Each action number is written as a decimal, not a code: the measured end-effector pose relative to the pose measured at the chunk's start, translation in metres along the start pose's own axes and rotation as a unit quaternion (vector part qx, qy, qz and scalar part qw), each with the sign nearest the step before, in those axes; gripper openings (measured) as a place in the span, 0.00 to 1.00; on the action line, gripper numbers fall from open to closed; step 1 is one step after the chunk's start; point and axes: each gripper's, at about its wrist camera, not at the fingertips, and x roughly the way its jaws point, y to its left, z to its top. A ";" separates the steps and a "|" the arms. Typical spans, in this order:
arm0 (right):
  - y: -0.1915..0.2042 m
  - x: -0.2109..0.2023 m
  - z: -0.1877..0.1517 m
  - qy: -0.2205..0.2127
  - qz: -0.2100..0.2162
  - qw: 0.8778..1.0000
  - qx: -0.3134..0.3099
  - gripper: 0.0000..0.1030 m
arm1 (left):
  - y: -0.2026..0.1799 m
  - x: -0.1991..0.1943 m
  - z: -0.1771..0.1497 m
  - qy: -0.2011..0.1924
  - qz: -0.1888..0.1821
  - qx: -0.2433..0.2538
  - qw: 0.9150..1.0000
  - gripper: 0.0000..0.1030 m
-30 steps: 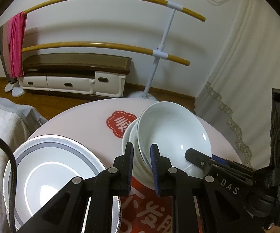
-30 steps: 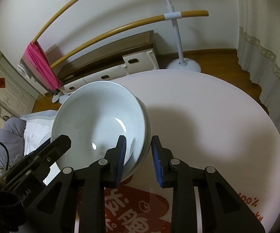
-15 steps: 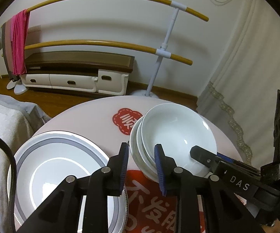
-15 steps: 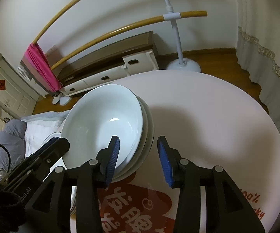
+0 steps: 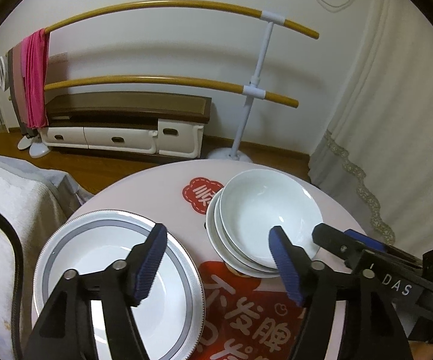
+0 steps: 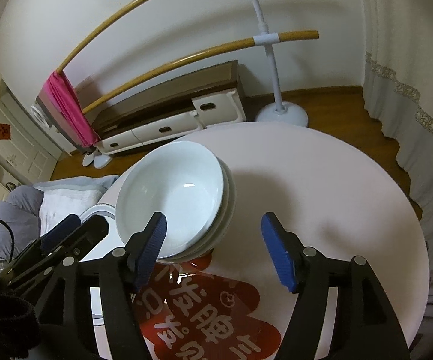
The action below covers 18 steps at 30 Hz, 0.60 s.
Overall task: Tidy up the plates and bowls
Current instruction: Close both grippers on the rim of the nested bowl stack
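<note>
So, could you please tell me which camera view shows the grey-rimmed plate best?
The left wrist view: the grey-rimmed plate lies nearly whole there, its grey band plain, with only the left hand-held gripper crossing it. The right wrist view shows just a sliver of its rim beside the stack of white bowls.

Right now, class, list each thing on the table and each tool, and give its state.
Left tool: open, holding nothing.
Right tool: open, holding nothing.
White bowls: nested in one stack, upright, top bowl holds nothing.
Grey-rimmed plate: flat on the table, beside the stack.
Round table: carries the bowls and plate.
</note>
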 end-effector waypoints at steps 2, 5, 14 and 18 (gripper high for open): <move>0.000 -0.003 0.001 -0.003 -0.001 1.000 0.000 0.66 | 0.001 -0.001 0.000 -0.001 0.006 0.001 1.000 0.66; 0.001 -0.004 0.003 -0.004 -0.001 1.000 -0.005 0.66 | 0.000 0.002 0.002 0.006 0.007 0.010 1.000 0.66; -0.010 0.020 0.010 0.023 0.010 1.000 0.006 0.66 | 0.013 0.041 0.026 0.056 -0.013 0.001 0.998 0.65; -0.014 0.034 0.011 0.038 0.018 0.999 0.012 0.66 | 0.017 0.060 0.033 0.079 -0.020 0.000 0.997 0.64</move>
